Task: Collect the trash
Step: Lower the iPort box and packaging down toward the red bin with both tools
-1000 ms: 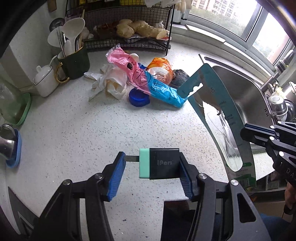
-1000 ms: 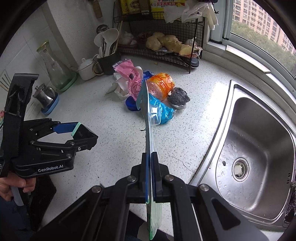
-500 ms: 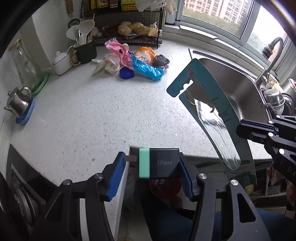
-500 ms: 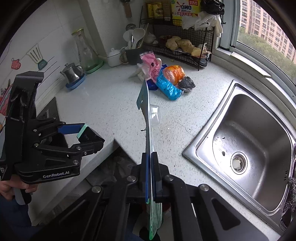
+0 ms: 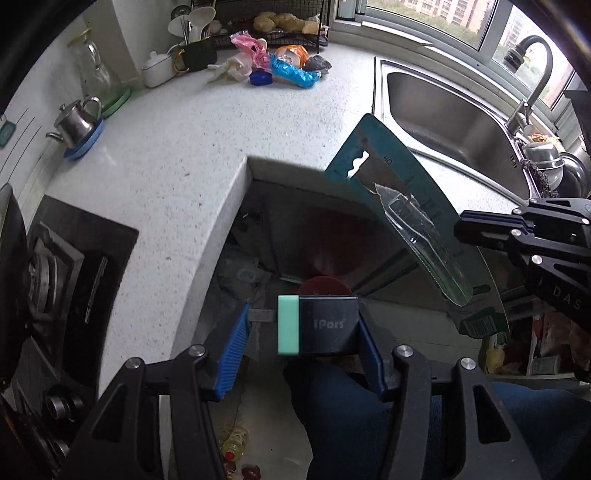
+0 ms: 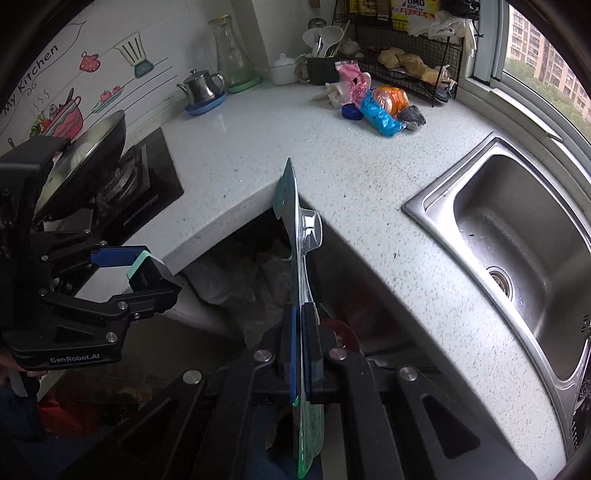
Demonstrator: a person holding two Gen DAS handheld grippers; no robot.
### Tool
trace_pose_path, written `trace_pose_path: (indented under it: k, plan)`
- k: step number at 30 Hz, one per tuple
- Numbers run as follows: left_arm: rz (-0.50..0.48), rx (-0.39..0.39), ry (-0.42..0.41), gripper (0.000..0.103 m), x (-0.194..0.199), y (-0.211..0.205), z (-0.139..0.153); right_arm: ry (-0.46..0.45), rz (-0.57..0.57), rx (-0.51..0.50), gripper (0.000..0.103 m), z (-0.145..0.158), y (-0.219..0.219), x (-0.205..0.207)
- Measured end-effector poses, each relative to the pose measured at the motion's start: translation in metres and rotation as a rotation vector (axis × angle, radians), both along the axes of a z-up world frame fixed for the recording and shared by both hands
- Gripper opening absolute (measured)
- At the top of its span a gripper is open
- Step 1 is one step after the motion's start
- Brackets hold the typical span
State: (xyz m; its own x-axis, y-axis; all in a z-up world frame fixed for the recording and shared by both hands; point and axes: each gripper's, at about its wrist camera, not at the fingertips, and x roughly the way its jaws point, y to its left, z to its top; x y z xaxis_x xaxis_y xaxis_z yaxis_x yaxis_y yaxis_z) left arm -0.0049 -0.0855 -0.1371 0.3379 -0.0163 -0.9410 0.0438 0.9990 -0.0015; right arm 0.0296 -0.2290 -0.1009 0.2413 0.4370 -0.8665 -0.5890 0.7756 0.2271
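Soft daylight comes in from the window (image 5: 461,18) and makes the countertop (image 6: 295,147) bright. Under the counter edge it is dim and a little blurred. Both views bend strongly, with black corners.

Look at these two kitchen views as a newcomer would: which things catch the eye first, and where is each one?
Nearest and boldest is the teal blister pack, pinched edge-on in the right gripper over the counter's inner corner. Beside it, the left gripper holds a black box with a mint end above the dark gap below the counter. Far back, a bright heap of wrappers lies on the speckled countertop before the wire rack.
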Motion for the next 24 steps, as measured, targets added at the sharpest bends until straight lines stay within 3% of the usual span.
trace_pose_path:
  k: [6,13,16,24]
  plan:
    - [0.022,-0.013,0.048,0.053,-0.019,-0.004,-0.019,0.042,0.052,-0.039,0.002,-0.025,0.005,-0.019]
    - [0.006,-0.016,0.099,0.053,-0.015,-0.008,-0.055,0.131,0.070,-0.077,0.002,-0.074,0.020,-0.017]
    - [-0.011,-0.022,0.122,0.053,-0.011,-0.010,-0.077,0.198,0.068,-0.101,0.002,-0.100,0.028,-0.014]
    - [-0.024,-0.037,0.206,0.053,0.003,-0.005,-0.156,0.272,0.064,-0.170,0.002,-0.166,0.047,-0.003]
